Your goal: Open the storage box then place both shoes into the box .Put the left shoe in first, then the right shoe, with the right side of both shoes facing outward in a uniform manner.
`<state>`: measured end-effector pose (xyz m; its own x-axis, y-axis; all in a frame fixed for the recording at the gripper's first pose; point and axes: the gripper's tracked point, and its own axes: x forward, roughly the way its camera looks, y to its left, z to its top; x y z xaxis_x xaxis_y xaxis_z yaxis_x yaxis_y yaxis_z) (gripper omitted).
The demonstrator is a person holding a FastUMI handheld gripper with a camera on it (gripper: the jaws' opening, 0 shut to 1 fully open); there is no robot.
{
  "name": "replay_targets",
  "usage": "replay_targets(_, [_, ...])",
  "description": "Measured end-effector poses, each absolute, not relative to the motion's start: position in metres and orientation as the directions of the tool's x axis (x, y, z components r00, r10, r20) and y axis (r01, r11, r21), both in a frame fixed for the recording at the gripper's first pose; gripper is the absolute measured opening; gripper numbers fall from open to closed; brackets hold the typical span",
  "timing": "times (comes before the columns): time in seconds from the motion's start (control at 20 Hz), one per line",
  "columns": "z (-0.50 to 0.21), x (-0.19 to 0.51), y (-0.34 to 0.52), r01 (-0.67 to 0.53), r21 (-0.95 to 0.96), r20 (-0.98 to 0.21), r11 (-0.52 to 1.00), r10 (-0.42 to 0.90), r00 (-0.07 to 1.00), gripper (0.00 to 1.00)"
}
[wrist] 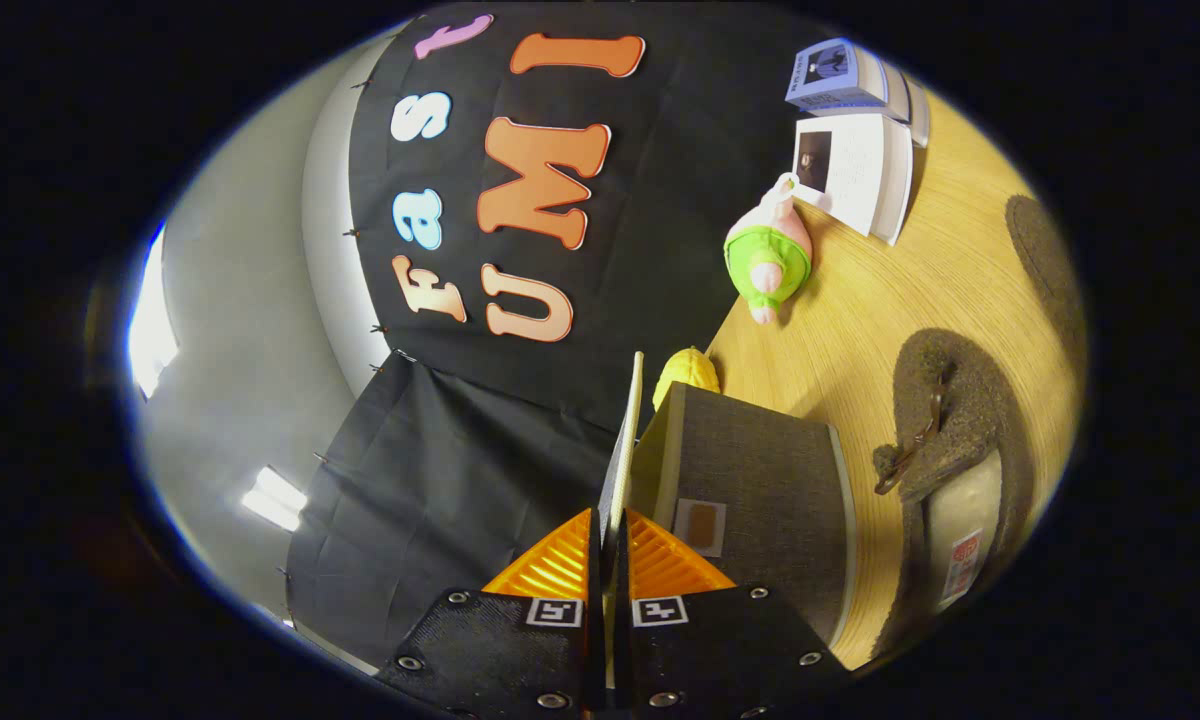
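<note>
Grey fabric covers the storage box (760, 480), and its thin pale lid (628, 440) is what we see pinched edge-on in the claw (610, 545): both fingers (560, 570) are pressed together on the panel, which runs straight ahead from the fingertips and stands up off the box's near side. The whole view is rolled over, so the wooden counter (860, 330) rises on one side of the claw and the black cloth wall lies on the other.

Just beside the lid sits the box body, with a small brown tab (702, 525) on its face. We cannot see into it from here, so we cannot tell whether anything lies inside. Past the box's far corner a yellow toy (688, 372) peeks out, and further on lies a pink and green plush toy (770, 258), then some white and blue cartons (855, 130) near the counter's far end.

One shoe (945, 450), a dark fuzzy slipper with a pale insole and a buckle, rests on the counter beside the box, well outside it. A second dark fuzzy shape (1045, 250) lies beyond, probably the other shoe, though we cannot be sure.

We judge the task to be at its opening step: lid lifted or lifting, at least one shoe not yet placed, left one due first.
</note>
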<state>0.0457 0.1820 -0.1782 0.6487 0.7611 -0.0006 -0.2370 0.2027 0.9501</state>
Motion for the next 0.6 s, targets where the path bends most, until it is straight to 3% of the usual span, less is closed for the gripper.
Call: replay_targets(0.6, [-0.083,0.02,0.256,-0.373,0.882,0.021,0.29,0.765,0.644,0.04])
